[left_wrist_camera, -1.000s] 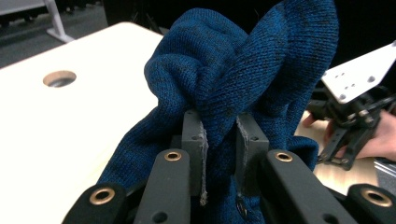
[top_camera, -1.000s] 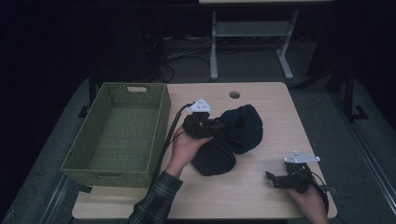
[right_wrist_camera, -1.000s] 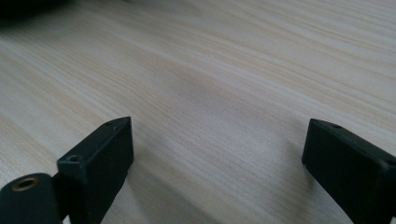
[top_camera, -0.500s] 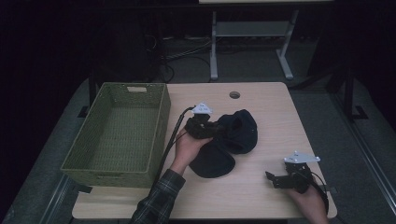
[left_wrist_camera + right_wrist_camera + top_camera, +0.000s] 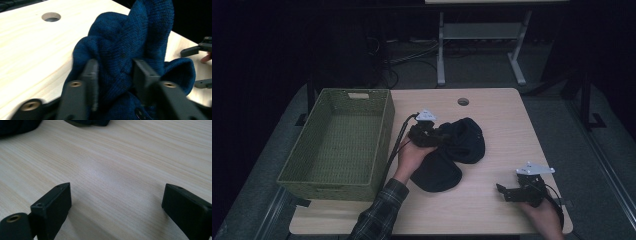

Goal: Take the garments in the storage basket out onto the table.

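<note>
A dark blue knitted garment (image 5: 464, 145) lies crumpled on the middle of the wooden table (image 5: 507, 125). My left gripper (image 5: 443, 137) sits at the garment's left edge, low over the table. In the left gripper view a fold of the knit (image 5: 120, 37) stands between the jaws of the left gripper (image 5: 113, 72). The jaws have just been opening and hang loosely around the fold. My right gripper (image 5: 503, 192) rests near the table's front right corner. It stands open over bare wood (image 5: 116, 200), well apart from the garment.
A green woven basket (image 5: 384, 135) stands on the table's left side with nothing inside. A round cable hole (image 5: 463, 101) lies near the far edge. Bare wood separates the garment from the right gripper. Beyond the table are a dark floor, cables and a white stand.
The left hand has sunk a little toward the table with the garment, and the cloth heap has settled lower and flatter. The right hand has not moved.
</note>
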The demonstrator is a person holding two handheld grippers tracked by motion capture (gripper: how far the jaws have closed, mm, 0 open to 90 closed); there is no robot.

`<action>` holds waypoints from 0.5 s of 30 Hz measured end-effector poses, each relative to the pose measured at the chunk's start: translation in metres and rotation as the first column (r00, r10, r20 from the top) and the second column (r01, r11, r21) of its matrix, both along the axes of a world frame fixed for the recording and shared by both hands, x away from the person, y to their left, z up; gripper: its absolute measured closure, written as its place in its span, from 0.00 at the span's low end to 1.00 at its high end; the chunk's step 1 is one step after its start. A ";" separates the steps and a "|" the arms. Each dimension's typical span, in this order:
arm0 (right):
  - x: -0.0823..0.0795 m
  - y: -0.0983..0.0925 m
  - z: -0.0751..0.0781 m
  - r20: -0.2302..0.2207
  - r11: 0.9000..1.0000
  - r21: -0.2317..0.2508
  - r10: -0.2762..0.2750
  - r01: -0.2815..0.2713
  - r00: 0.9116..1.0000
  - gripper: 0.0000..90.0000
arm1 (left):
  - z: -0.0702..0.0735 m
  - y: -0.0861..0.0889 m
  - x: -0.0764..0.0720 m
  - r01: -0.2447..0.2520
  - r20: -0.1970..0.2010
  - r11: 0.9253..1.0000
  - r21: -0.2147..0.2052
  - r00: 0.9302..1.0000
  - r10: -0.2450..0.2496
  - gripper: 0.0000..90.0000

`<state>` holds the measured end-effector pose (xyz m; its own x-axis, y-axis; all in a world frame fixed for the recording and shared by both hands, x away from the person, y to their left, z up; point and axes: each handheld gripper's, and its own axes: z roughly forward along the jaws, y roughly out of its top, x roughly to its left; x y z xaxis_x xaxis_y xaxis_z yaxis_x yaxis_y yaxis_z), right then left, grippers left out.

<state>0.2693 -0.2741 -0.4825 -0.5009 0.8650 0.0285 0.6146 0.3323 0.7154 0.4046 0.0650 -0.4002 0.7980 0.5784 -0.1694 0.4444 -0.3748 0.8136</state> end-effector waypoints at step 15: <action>0.000 0.000 0.000 0.000 1.000 0.000 0.000 0.000 1.000 0.10 | 0.031 0.034 -0.024 -0.066 0.102 0.998 0.000 0.993 0.065 0.62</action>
